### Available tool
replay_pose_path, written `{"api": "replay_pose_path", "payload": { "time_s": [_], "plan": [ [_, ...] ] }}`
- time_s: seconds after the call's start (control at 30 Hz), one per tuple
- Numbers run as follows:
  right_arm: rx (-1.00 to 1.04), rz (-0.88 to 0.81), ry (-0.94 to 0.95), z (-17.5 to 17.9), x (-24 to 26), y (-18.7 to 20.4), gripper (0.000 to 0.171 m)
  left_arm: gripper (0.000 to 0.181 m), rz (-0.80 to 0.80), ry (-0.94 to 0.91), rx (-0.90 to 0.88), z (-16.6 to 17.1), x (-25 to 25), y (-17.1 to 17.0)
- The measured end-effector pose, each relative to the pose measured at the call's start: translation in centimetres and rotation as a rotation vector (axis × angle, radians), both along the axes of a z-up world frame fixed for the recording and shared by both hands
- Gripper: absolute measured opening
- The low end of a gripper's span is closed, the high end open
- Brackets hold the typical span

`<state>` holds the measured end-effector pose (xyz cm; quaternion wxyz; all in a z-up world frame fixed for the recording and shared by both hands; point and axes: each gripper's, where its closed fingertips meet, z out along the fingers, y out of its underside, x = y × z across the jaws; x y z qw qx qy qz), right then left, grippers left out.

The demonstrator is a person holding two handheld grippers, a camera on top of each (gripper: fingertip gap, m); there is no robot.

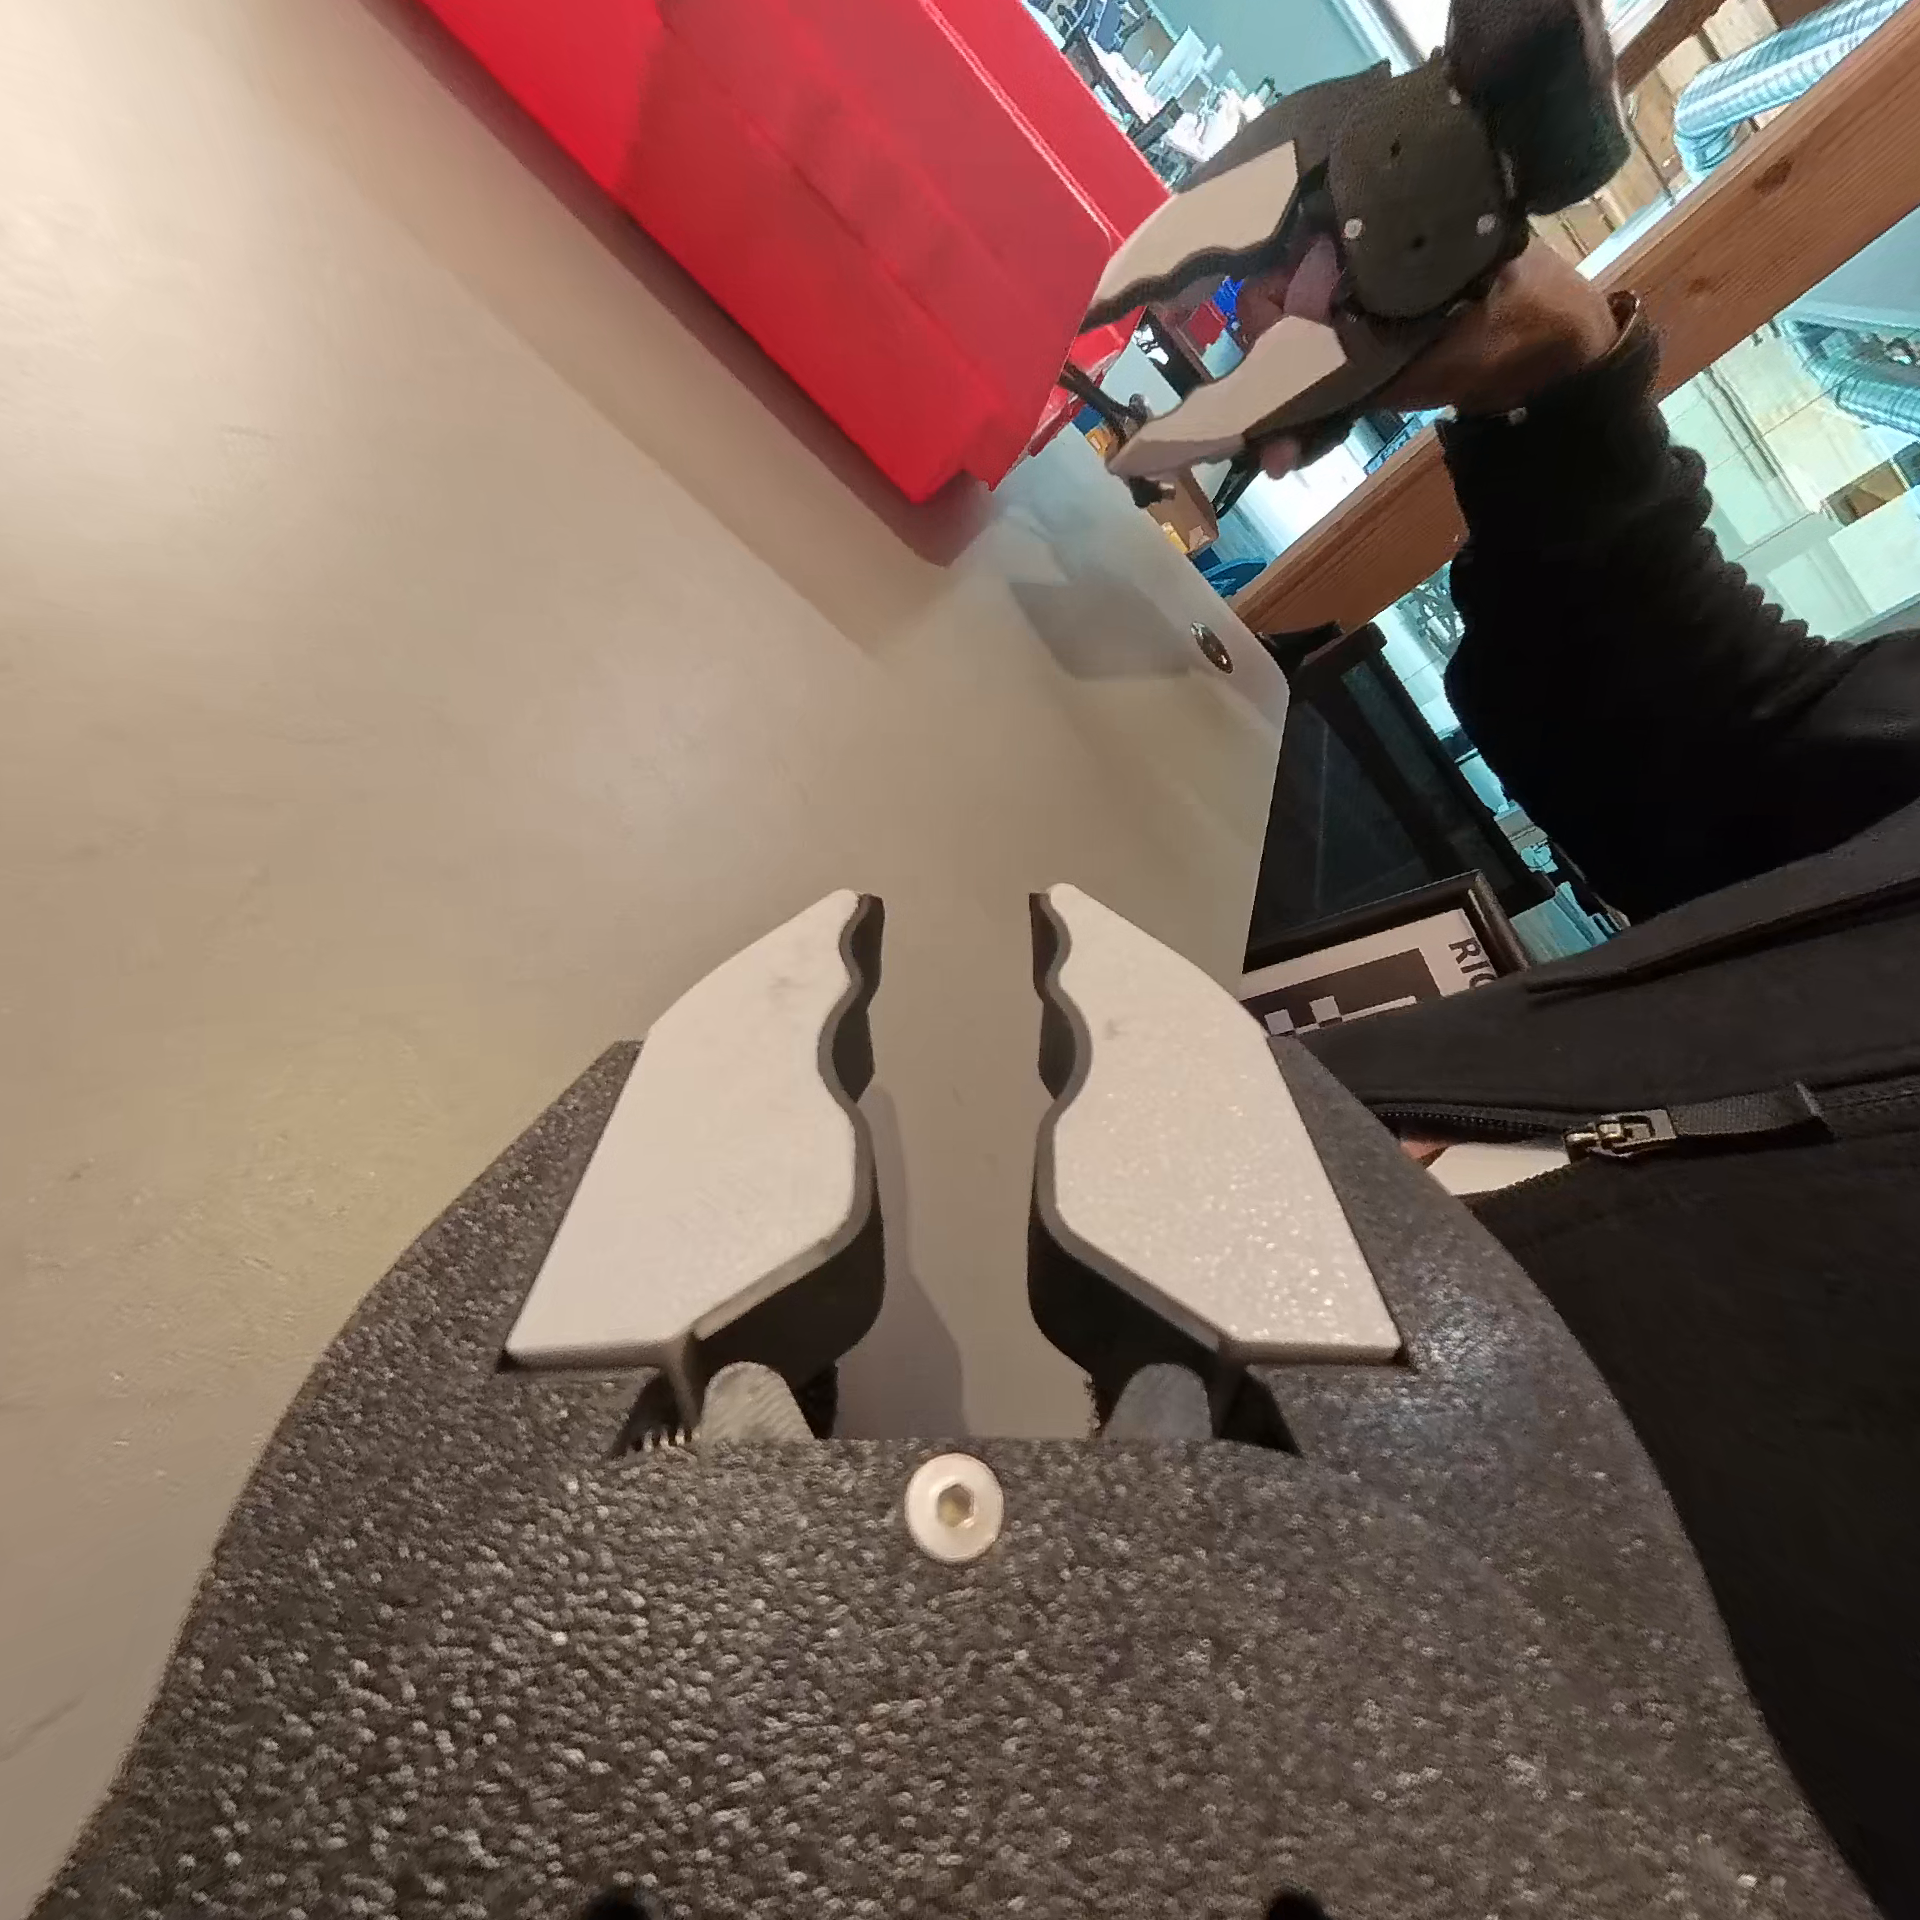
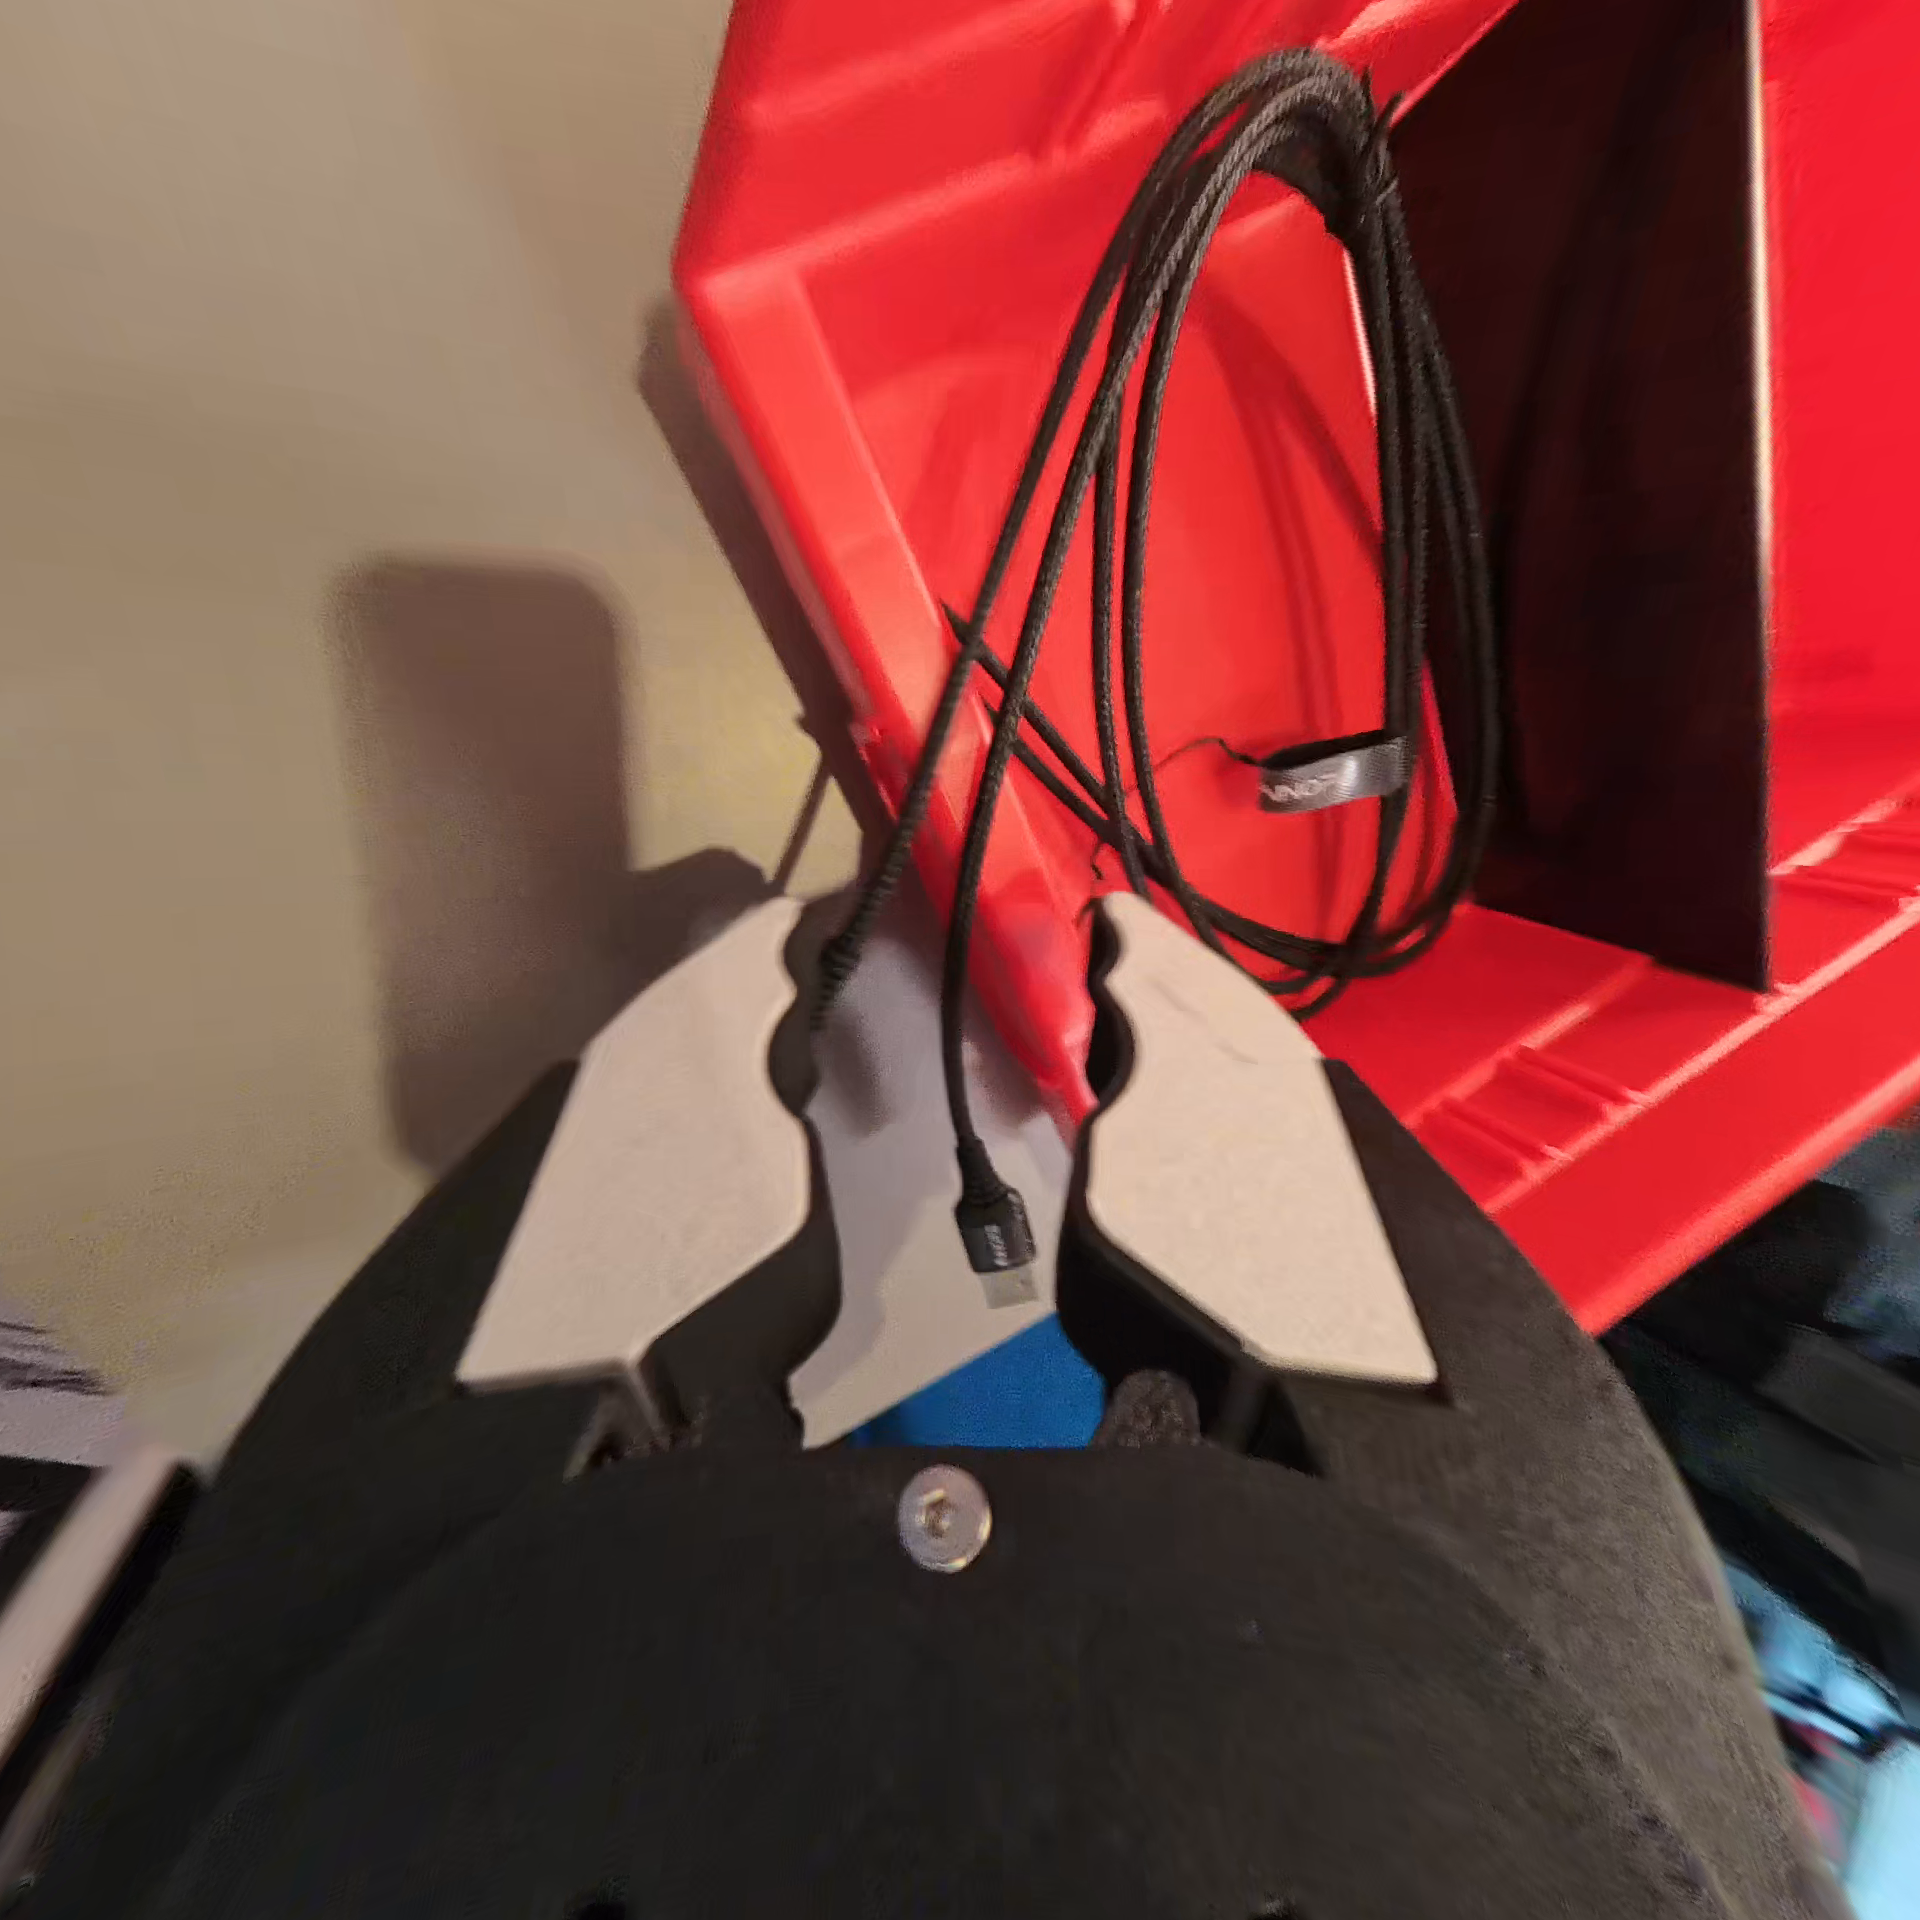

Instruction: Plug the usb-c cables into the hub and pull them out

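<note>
A black braided usb-c cable (image 2: 1288, 91) lies coiled in a red bin (image 2: 1558, 1091), with two strands hanging over the bin's edge. One strand ends in a black plug (image 2: 995, 1242) with a silver tip. My right gripper (image 2: 945, 914) is open; the plug and both strands hang between its fingers, one strand close to the left finger, not gripped. It also shows open in the left wrist view (image 1: 1107, 384), in the air beside the red bin (image 1: 831, 208). My left gripper (image 1: 956, 914) is open and empty, low over the beige table (image 1: 312, 623). I cannot make out a hub.
The table's rounded corner (image 1: 1247, 675) is to the right of my left gripper. A person in black clothing (image 1: 1662, 644) stands beyond it. Black fabric with a zipper (image 1: 1621, 1132) lies at the right. A blurred silver-grey object (image 2: 73, 1579) sits at the lower left of the right wrist view.
</note>
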<state>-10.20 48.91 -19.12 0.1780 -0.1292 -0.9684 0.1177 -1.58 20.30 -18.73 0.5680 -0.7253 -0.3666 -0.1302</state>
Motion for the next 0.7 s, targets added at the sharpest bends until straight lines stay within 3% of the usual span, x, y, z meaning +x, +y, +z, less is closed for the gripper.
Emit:
{"api": "replay_pose_path", "payload": {
  "time_s": [0.07, 0.1, 0.4, 0.63, 0.7],
  "plan": [
    [0.045, 0.062, 0.072, 0.4, -0.2, 0.0, 0.01, 0.028, -0.009, -0.01, -0.004, -0.1, 0.0, 0.1],
    [0.033, 0.081, 0.082, 0.8, -0.2, -0.3, 0.006, 0.028, -0.016, -0.013, -0.008, -0.2, 0.0, 0.2],
    [0.035, 0.082, 0.061, 2.0, -2.0, 0.2, 0.004, 0.028, -0.025, -0.001, -0.015, -0.2, -0.1, 0.4],
    [0.059, 0.056, 0.16, 2.9, -6.8, 0.6, 0.004, 0.028, 0.003, 0.0, 0.019, 0.2, -0.4, 0.0],
    [0.042, 0.039, 0.104, 1.9, -7.8, 0.2, 0.006, 0.028, 0.0, -0.001, 0.015, 0.1, -0.3, 0.0]
  ]
}}
